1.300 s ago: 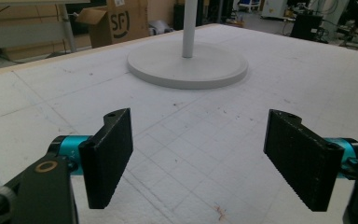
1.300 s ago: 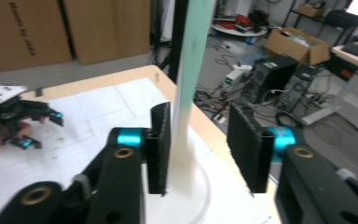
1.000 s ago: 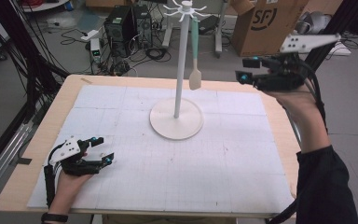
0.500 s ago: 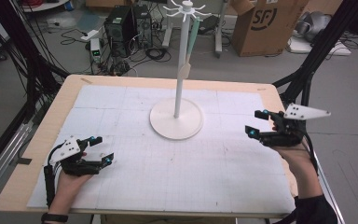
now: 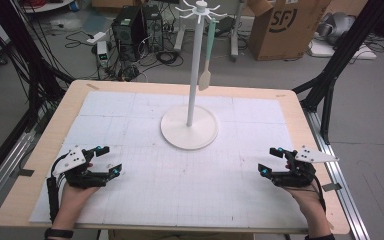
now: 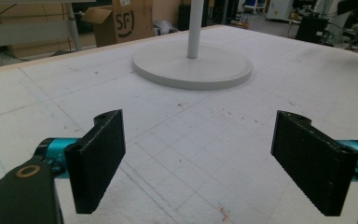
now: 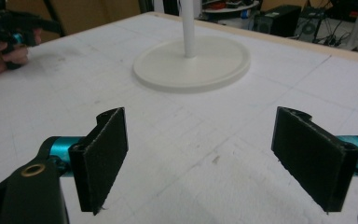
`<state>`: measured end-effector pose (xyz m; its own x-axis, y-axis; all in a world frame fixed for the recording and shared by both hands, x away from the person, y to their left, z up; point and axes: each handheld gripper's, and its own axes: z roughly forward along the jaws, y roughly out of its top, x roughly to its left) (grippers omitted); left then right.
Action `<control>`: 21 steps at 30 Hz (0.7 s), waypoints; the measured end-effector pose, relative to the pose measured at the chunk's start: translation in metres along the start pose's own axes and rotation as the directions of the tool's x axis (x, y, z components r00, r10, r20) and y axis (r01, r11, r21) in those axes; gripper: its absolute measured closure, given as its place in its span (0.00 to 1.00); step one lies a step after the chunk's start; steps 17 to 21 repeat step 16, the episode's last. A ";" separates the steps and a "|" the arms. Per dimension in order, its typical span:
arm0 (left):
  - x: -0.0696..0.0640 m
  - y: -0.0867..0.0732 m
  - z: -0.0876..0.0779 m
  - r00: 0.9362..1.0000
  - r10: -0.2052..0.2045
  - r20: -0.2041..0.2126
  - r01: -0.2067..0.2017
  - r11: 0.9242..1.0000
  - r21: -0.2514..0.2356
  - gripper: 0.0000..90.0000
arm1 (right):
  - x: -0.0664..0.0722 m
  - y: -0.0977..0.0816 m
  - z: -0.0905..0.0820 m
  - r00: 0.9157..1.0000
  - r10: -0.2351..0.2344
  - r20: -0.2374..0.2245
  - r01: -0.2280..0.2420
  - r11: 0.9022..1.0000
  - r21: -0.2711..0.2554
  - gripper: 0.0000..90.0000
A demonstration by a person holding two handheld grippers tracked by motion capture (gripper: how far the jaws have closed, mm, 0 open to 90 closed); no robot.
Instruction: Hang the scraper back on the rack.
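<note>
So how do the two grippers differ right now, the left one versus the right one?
The left gripper rests near the mat's left edge, jaws pointing right; the right gripper sits near the right edge, jaws pointing left. The right gripper's jaws have just been opening; nothing lies between them. Both are open, empty, and face the white stand.

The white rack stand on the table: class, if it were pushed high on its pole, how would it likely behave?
The white rack stand would probably resist tipping low down, since its round base is wide and flat. Pushed near the hooks, the tall thin pole may rock or lean. The hanging spatula would likely swing, as it dangles freely from one hook.
</note>
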<state>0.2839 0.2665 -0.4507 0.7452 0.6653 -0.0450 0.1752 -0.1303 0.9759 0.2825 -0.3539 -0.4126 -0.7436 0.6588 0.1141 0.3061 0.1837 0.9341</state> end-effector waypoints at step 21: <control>0.000 0.000 0.000 1.000 0.001 -0.001 -0.001 1.000 0.001 0.20 | 0.003 -0.017 0.008 1.000 -0.008 0.010 0.008 1.000 0.020 0.17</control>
